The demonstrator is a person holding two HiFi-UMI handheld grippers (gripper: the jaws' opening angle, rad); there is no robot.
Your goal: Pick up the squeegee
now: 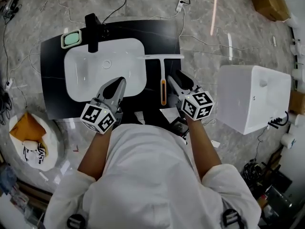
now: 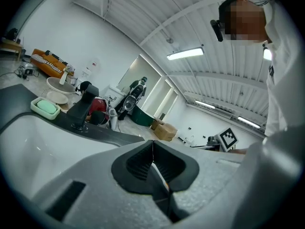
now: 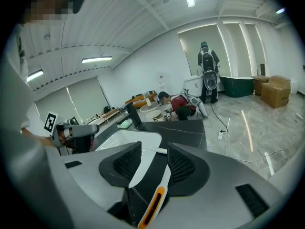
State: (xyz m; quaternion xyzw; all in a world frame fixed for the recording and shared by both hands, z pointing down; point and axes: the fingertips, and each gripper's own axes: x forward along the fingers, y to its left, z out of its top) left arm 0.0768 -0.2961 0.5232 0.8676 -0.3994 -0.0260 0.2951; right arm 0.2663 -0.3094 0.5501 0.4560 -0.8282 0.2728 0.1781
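The squeegee [image 1: 162, 75] lies on the black counter [image 1: 52, 70] just right of the white sink [image 1: 86, 75]. Its white blade points to the far side and its orange-ended handle [image 1: 163, 93] points toward me. My right gripper [image 1: 175, 77] hovers close to the handle's right side with its jaws open. In the right gripper view the white handle [image 3: 165, 178] with its orange end [image 3: 152, 207] shows in the gap of the gripper [image 3: 153, 163], and the pads do not press on it. My left gripper [image 1: 120, 82] is shut and empty over the sink's front edge, as the left gripper view [image 2: 152, 160] also shows.
A black faucet [image 1: 92, 31] and a green soap dish [image 1: 71, 38] stand at the sink's far left. A white boxy fixture [image 1: 252, 99] sits on the floor to the right. Cables run across the marble floor, and a cardboard box [image 1: 269, 1] lies at the far right.
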